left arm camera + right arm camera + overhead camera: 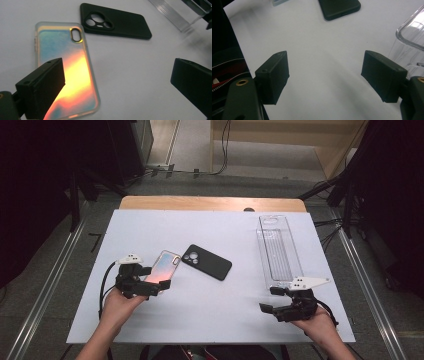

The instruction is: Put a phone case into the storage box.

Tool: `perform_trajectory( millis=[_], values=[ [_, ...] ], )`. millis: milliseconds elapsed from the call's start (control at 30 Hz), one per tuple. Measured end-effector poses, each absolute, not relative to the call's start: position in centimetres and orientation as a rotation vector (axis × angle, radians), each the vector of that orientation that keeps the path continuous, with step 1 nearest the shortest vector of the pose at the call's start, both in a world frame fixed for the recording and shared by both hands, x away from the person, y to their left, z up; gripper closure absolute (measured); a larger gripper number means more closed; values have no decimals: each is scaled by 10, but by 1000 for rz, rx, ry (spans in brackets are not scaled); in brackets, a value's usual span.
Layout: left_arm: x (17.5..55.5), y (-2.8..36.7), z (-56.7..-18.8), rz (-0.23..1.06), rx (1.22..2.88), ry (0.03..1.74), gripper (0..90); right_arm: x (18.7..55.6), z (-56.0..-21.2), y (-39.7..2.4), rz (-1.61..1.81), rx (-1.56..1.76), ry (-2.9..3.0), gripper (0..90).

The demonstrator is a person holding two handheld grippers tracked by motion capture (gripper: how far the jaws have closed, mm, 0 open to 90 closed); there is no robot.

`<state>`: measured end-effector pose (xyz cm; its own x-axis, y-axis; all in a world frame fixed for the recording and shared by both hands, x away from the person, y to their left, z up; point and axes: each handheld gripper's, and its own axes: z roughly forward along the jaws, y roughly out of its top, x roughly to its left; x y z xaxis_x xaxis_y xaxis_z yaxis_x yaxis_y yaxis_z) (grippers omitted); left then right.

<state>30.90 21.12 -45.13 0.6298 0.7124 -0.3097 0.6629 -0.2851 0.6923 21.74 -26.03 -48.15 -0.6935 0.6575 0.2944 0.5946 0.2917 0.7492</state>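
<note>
An iridescent phone case lies back-up on the white table, its camera cut-out at the far end. My left gripper is open, jaws wide apart; one jaw hovers over the case's near edge and the other stands over bare table. To the right of that case lies a black phone case, also back-up. My right gripper rests open near the table's front right, with nothing between its jaws.
A long clear plastic tray stands lengthwise at the right, just beyond the right gripper. The white table top ends close in front of both hands. Dark stands and cables ring the table.
</note>
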Motion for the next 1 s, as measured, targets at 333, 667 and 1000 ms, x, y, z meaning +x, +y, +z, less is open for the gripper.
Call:
perform_trajectory(
  millis=[333, 667, 1000],
  values=[
    [330, 204, -455, 134, 2029, 1105, 0, 217, -482, -261, 1380, 1197, 2469, 203],
    [347, 199, -458, 215, 2025, 1168, 0, 217, -482, -261, 1381, 1198, 2469, 203],
    [349, 196, -459, 255, 1989, 1184, 0, 217, -481, -261, 1383, 1201, 2465, 203]
  ],
)
